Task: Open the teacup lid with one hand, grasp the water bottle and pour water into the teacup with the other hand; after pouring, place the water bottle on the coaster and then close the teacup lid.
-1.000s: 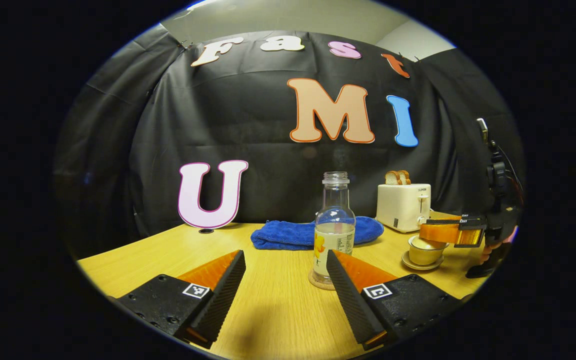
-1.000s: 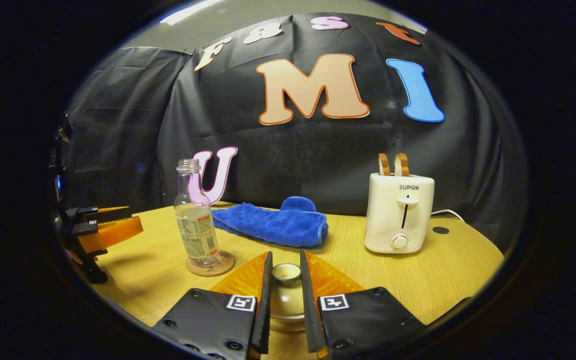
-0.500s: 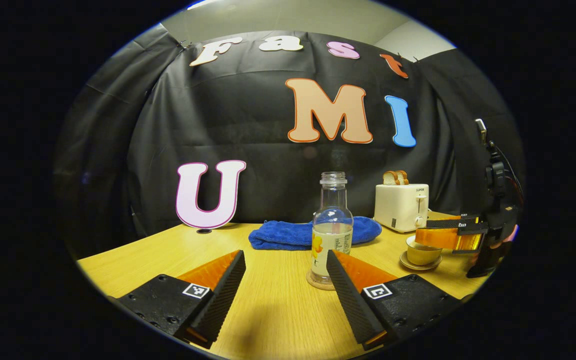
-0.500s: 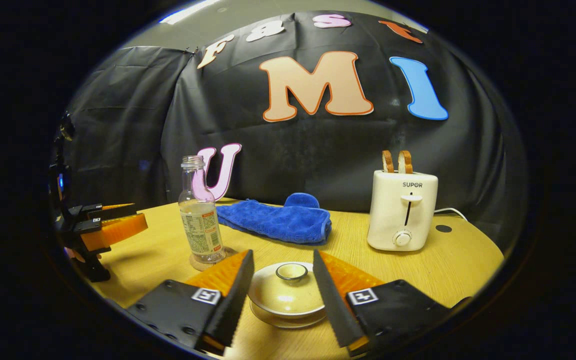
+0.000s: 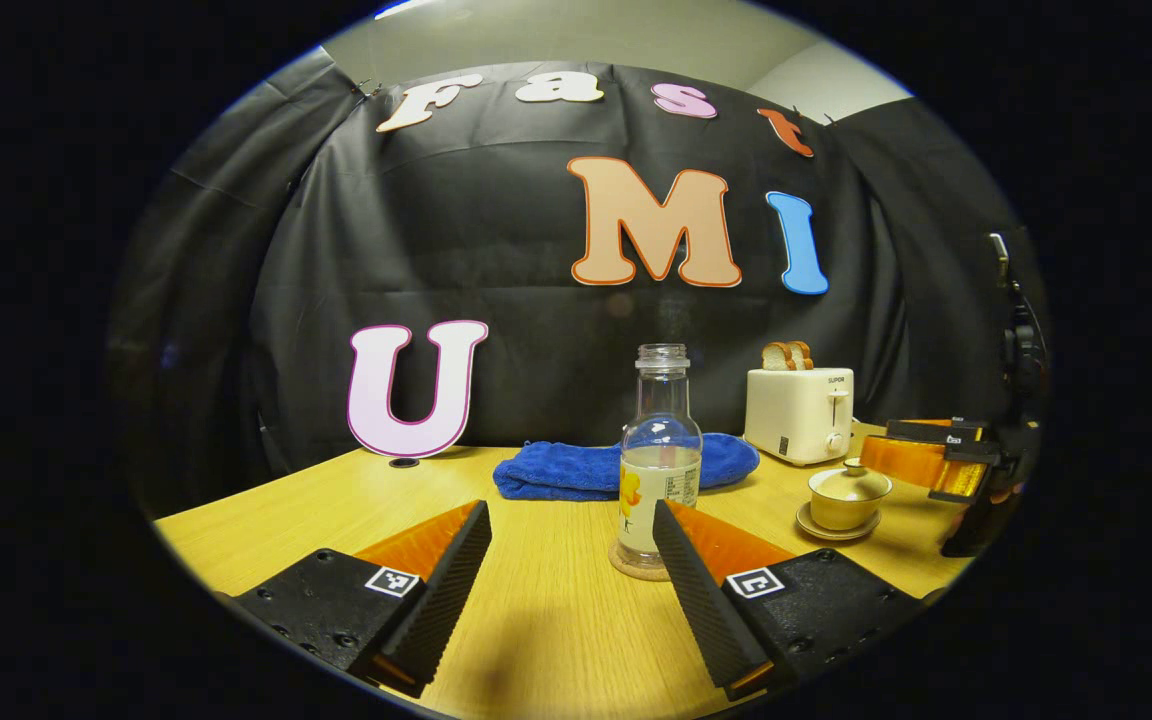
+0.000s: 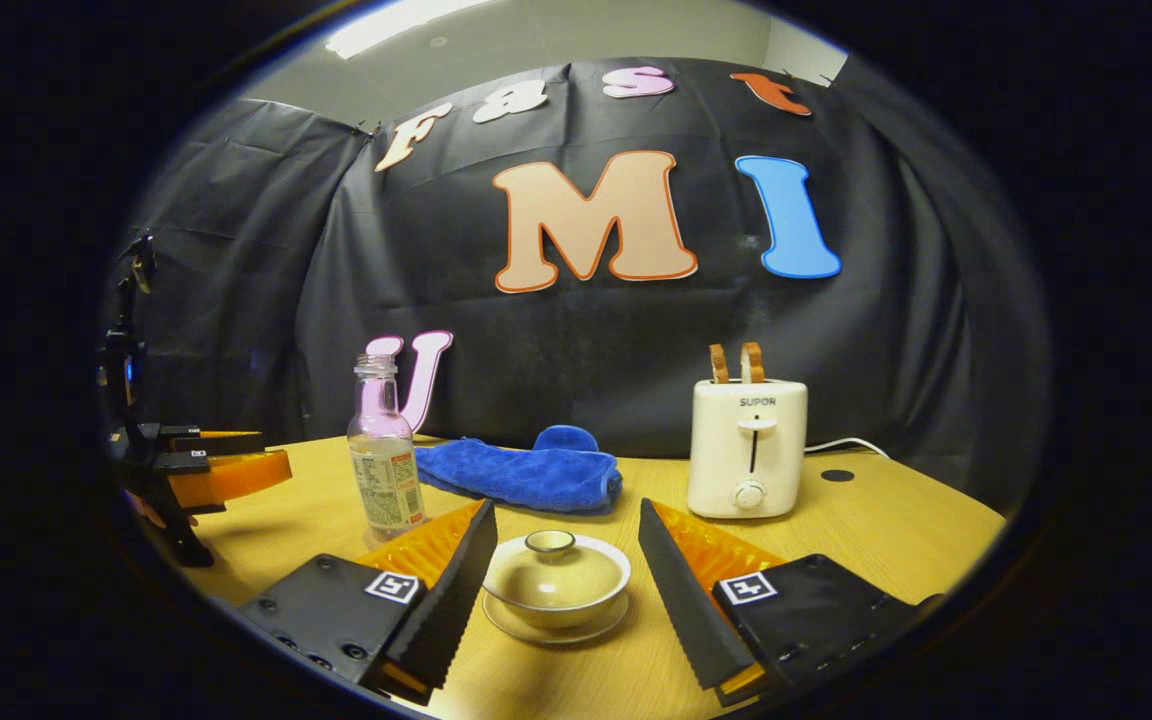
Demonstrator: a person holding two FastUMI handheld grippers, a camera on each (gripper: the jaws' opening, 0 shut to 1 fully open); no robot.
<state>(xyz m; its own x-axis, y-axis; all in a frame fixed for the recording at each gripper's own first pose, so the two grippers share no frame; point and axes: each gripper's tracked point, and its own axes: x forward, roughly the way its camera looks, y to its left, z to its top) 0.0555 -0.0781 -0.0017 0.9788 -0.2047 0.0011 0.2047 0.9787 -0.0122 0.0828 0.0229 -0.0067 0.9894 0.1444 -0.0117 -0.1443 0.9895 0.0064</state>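
Note:
The clear water bottle (image 5: 660,460), capless and partly filled, stands upright on a round coaster (image 5: 636,568) in the left gripper view. My left gripper (image 5: 569,512) is open, just short of it, with the bottle in front of its right finger. In the right gripper view the cream teacup (image 6: 556,590) sits on its saucer (image 6: 556,628) with the lid (image 6: 549,545) on it. My right gripper (image 6: 566,510) is open, a finger on each side of the cup and apart from it. The bottle (image 6: 384,465) stands to the left there.
A folded blue towel (image 5: 626,468) lies behind the bottle, and a white toaster (image 6: 748,448) with two bread slices stands at the back right. The wooden table (image 5: 536,620) ends at the black cloth wall. The left gripper (image 6: 226,470) shows at the far left of the right gripper view.
My right gripper let go of the lid knob, opened wide and drew back from the cup; the lid stays on the teacup. The left gripper has barely moved.

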